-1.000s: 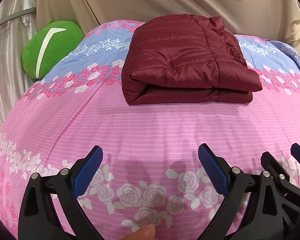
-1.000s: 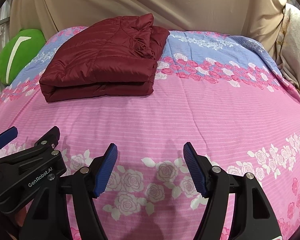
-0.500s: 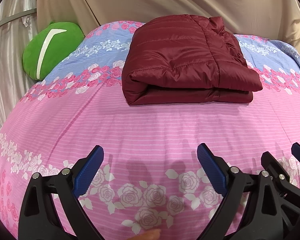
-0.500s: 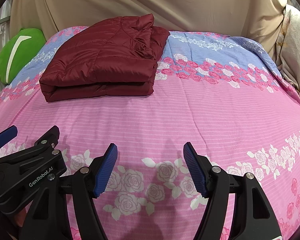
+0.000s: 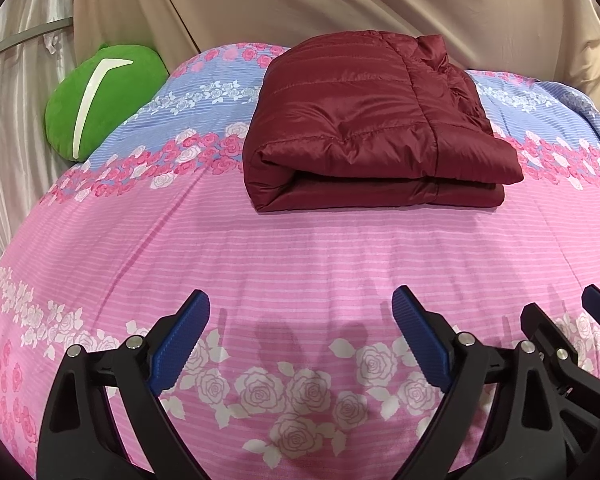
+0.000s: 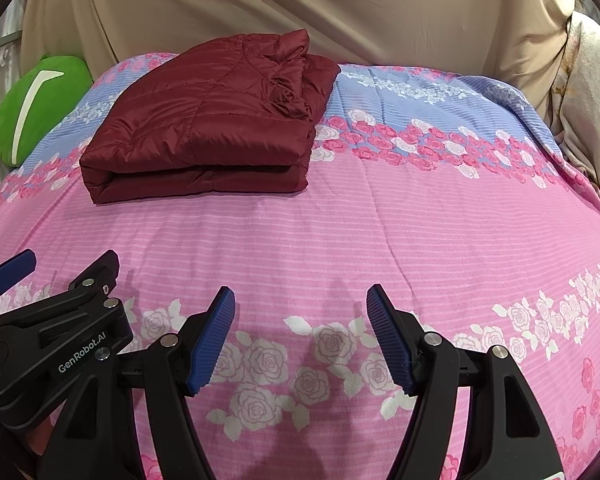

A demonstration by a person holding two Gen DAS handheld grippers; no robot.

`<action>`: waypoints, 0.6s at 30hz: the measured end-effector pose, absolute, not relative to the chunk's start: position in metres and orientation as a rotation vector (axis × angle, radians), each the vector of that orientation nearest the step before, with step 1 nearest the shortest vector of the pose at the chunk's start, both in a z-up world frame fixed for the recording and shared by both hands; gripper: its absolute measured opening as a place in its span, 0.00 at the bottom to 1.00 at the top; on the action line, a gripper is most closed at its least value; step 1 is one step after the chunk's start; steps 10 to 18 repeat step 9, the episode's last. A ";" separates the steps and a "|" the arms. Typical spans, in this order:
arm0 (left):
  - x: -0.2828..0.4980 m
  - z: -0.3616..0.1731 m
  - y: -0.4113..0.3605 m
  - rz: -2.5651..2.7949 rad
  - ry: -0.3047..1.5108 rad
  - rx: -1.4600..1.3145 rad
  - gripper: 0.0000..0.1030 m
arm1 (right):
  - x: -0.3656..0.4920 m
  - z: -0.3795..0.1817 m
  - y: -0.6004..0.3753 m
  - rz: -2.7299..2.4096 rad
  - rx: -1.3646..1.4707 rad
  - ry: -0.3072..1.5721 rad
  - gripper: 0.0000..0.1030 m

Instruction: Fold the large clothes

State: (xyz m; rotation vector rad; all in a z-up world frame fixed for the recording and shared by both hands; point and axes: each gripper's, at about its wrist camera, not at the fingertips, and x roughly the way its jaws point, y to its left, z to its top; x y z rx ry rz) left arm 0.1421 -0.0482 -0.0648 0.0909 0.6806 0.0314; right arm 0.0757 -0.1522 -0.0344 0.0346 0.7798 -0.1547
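A dark red quilted jacket point(image 5: 372, 128) lies folded into a thick rectangle on the far part of the bed point(image 5: 300, 248); the right wrist view shows the jacket point(image 6: 204, 128) at upper left. My left gripper point(image 5: 300, 300) hovers open over the pink cover, well short of the jacket, nothing between its blue pads. Beside it, my right gripper point(image 6: 300, 296) is open and empty too. Each gripper shows in the other's view: the right gripper point(image 5: 560, 316) at the lower right edge, the left gripper point(image 6: 60, 260) at lower left.
A green plush cushion point(image 5: 100, 96) rests at the bed's far left corner, against pale curtains. Beige drapery point(image 6: 300, 8) hangs behind the bed, and a floral cloth point(image 6: 592, 92) hangs at the right. The flowered pink and blue cover lies smooth between grippers and jacket.
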 end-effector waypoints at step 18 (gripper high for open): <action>0.142 -0.064 -0.052 0.031 0.679 0.099 0.83 | 0.076 -0.034 -0.152 -0.158 0.032 0.779 0.65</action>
